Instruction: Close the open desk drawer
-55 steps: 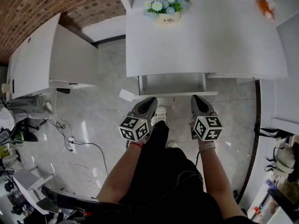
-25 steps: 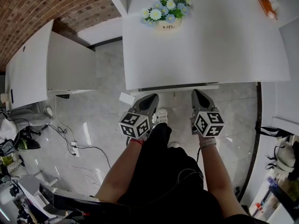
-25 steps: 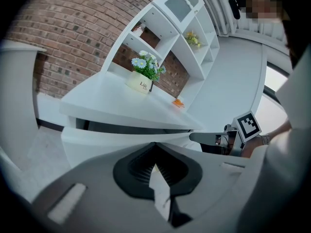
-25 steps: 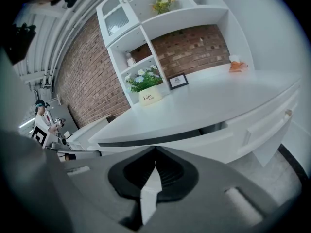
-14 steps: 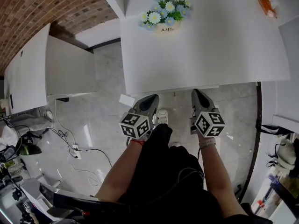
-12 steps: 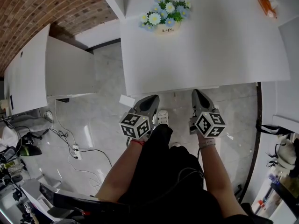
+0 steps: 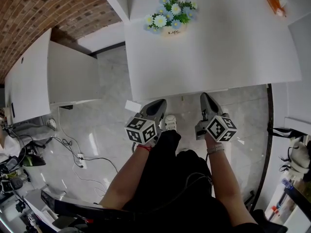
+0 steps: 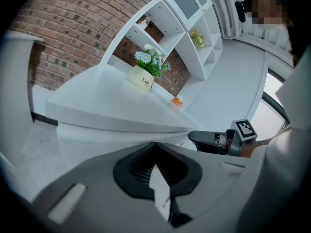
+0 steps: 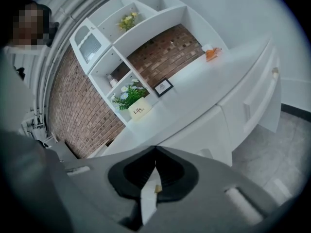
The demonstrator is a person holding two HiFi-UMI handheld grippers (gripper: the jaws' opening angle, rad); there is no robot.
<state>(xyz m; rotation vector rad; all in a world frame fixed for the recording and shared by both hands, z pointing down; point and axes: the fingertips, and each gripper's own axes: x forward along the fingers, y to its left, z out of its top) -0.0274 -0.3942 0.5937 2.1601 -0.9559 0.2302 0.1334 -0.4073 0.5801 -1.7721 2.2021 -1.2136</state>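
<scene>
A white pot of flowers (image 7: 170, 21) stands at the far edge of the white desk (image 7: 218, 47). The grey left gripper (image 7: 158, 104) and right gripper (image 7: 206, 97) hover just short of its near edge.

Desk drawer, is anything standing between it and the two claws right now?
Nothing visible. The left claw and right claw, both shut and empty, point straight at the drawer front, which looks pushed in under the desk top.

An office or study is suggested by the white desk (image 7: 214, 42) at upper centre, with potted flowers (image 7: 171, 19) and open shelving (image 9: 146, 28) behind. What seem to be loose cables (image 7: 92, 152) are strewn at lower left.
</scene>
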